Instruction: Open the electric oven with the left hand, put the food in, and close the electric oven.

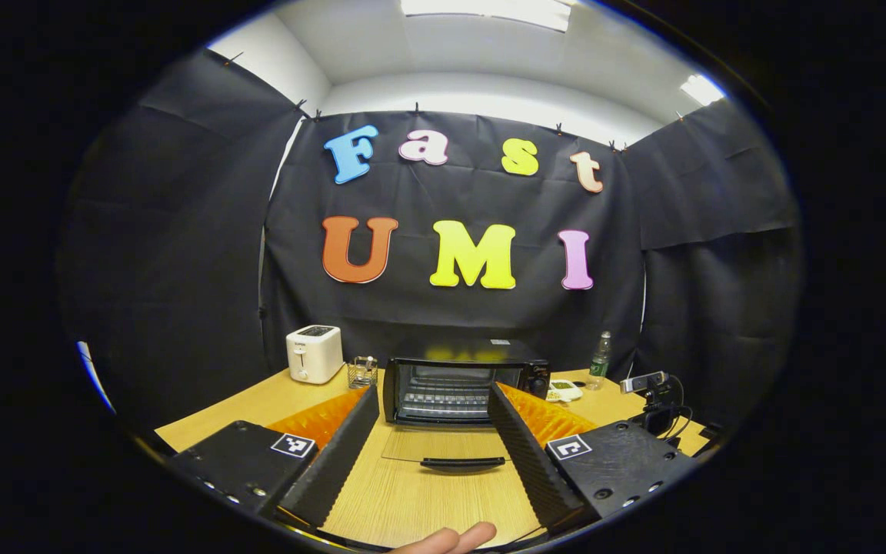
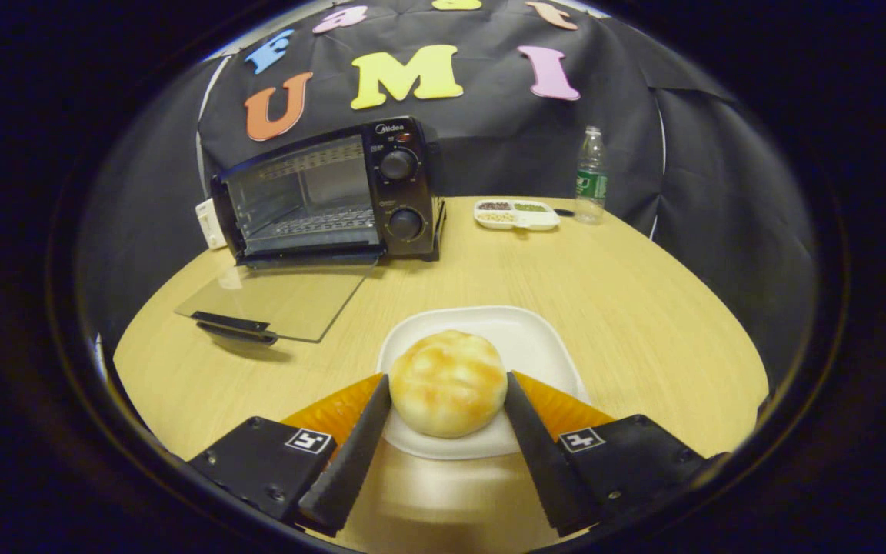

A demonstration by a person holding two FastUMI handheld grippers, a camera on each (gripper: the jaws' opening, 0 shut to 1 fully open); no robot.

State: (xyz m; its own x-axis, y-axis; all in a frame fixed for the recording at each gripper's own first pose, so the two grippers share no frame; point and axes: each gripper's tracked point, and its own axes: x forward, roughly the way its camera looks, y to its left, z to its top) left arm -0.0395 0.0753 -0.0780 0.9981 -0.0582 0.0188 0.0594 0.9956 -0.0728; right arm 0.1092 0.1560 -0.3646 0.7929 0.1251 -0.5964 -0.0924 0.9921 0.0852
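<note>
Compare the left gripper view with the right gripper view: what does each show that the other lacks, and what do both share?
Left gripper view alone: a white toaster, a clear glass, a webcam.

Right gripper view alone: a round golden bun on a white plate, between the right gripper fingers.

Both: the black oven with its glass door open, and a plastic bottle.

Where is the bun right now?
In the right gripper view, the bun sits on the white plate, between the right gripper fingers, near the table's front.

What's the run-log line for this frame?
stage: oven door open flat on table | left tongs open, empty, facing oven | right tongs around bun on plate, contact unclear | next: load bun
</note>
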